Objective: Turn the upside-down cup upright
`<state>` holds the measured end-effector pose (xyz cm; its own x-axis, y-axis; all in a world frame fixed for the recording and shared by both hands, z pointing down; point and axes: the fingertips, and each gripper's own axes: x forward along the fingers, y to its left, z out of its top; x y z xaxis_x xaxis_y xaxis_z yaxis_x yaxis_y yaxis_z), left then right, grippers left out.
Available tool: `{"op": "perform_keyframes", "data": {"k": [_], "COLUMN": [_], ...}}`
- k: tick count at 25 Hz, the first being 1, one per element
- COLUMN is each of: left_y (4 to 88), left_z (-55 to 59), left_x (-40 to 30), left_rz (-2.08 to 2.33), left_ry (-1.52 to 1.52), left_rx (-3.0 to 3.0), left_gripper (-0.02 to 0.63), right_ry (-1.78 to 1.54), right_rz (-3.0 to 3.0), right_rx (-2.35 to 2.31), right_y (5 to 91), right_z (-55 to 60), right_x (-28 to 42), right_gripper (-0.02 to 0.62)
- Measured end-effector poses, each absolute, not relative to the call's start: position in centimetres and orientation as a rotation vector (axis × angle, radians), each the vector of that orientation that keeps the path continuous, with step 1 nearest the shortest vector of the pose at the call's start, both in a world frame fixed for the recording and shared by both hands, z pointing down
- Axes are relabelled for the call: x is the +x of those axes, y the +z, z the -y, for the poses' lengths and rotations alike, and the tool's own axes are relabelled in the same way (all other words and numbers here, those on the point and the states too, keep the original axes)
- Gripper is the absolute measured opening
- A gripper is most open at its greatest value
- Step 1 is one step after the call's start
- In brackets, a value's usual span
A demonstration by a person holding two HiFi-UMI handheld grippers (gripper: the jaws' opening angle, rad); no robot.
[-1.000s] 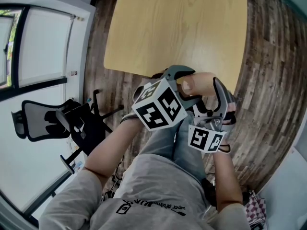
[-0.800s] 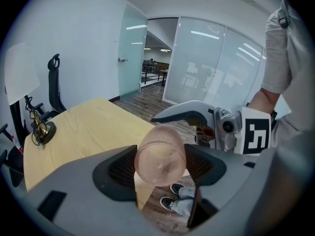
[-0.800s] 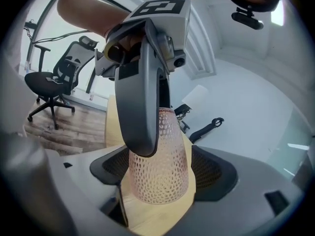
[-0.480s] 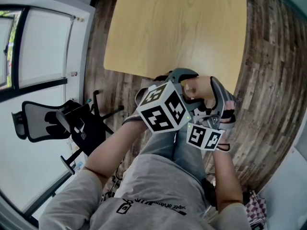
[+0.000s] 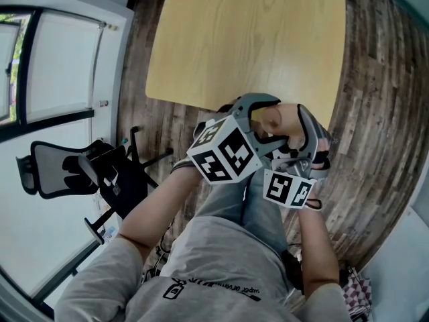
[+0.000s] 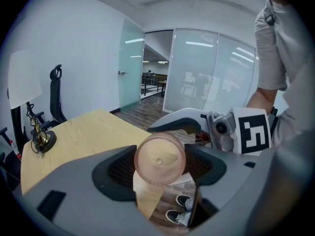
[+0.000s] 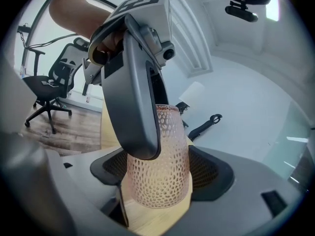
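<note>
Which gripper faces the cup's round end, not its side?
The left gripper: its view faces the round end of the pink cup; the right gripper sees its dimpled side.

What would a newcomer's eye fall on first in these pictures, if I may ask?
A pink cup with a honeycomb pattern, gripped by both grippers at once: the right gripper clamps its sides, and the left gripper holds it too, with one jaw crossing in front. Next comes the pale wooden table just beyond the hands, on a dark plank floor.

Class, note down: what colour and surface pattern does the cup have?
The cup is translucent pink, covered in a honeycomb-like pattern of small dimples. It shows best in the right gripper view.
</note>
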<state>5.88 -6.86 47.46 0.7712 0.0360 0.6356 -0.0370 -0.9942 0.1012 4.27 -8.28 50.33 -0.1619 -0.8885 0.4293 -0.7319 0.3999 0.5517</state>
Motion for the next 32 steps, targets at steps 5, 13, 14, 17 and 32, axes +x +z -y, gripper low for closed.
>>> {"op": "perform_keyframes", "data": {"k": [5,13,14,17,32], "left_y": [47.4,45.9,45.7,45.2,46.2], "left_z": [7.2,7.9,8.0,8.4,8.6], "left_x": [5.7,5.8,5.8,5.9,6.5], "left_rz": [0.025,0.059,0.061,0.068,0.078], "left_ry": [0.978,0.732,0.682,0.581,0.429], "left_rx": [2.865,2.888,2.887,2.893,2.868], "left_gripper": [0.307,0.305,0.305,0.304,0.284], "right_ry": [-0.235,-0.113,-0.094,-0.018,0.163], "right_rz": [1.979,2.037,2.044,2.077,2.191], "right_rx": [1.404,1.498,1.509,1.537,1.619], "right_y": [50.4,50.4,50.4,50.7,51.8], "right_z": [8.5,8.8,8.9,9.0,8.8], "right_x": [4.3,5.0,5.2,5.5,5.6], "right_gripper": [0.360,0.360,0.360,0.360,0.360]}}
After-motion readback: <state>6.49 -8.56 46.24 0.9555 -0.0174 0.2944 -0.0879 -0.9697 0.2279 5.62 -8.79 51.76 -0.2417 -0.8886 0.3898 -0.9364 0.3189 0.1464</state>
